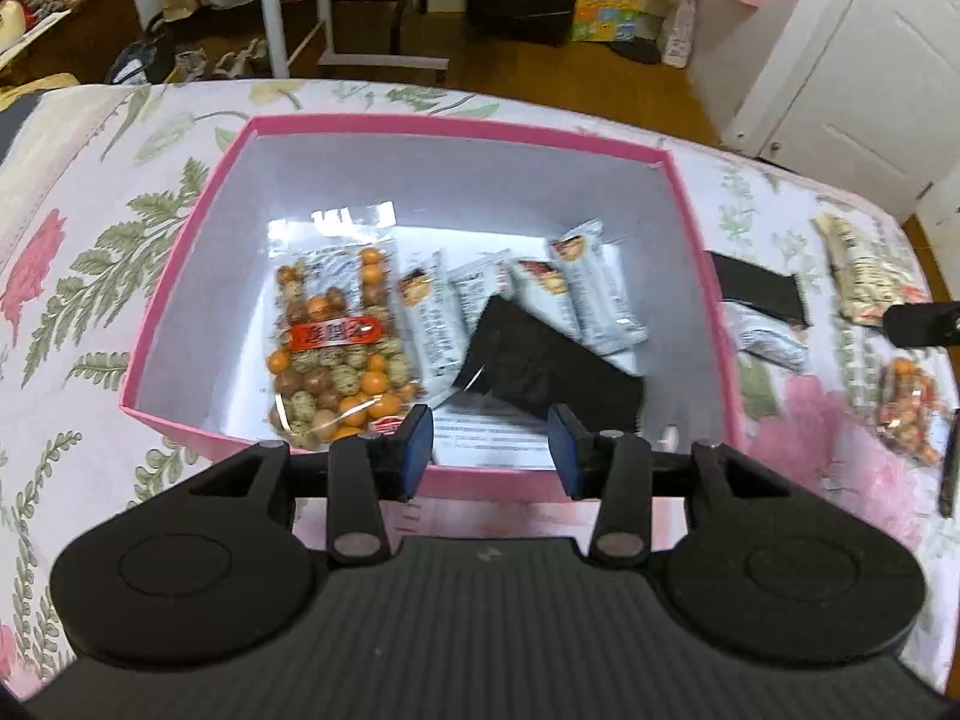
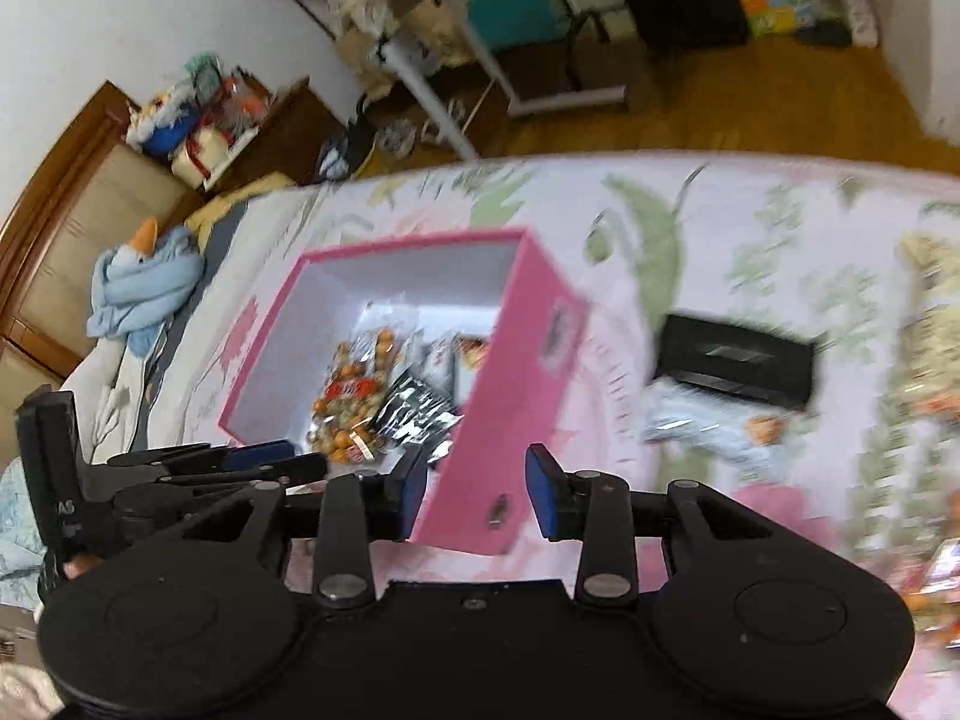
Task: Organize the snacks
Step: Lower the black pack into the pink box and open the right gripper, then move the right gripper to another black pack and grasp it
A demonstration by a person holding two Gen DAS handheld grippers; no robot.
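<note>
Pink box (image 1: 384,132) on the floral bed (image 1: 90,276) holds snack packets (image 1: 336,348) — more packets (image 2: 732,360) lie beside it; left gripper (image 1: 491,441) and right gripper (image 2: 475,492) hover released, angled down — empty.

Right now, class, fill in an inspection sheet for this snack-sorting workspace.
Surface: floral bedspread.
Job's things: pink box holds a mixed-nut bag, white bars and a black packet; another black packet, a pale packet and more snacks lie beside it.
Clutter: blue cloth.
Grippers: left gripper and right gripper open, empty.
Cables: nothing seen.
Surroundings: white door, wooden floor.
</note>
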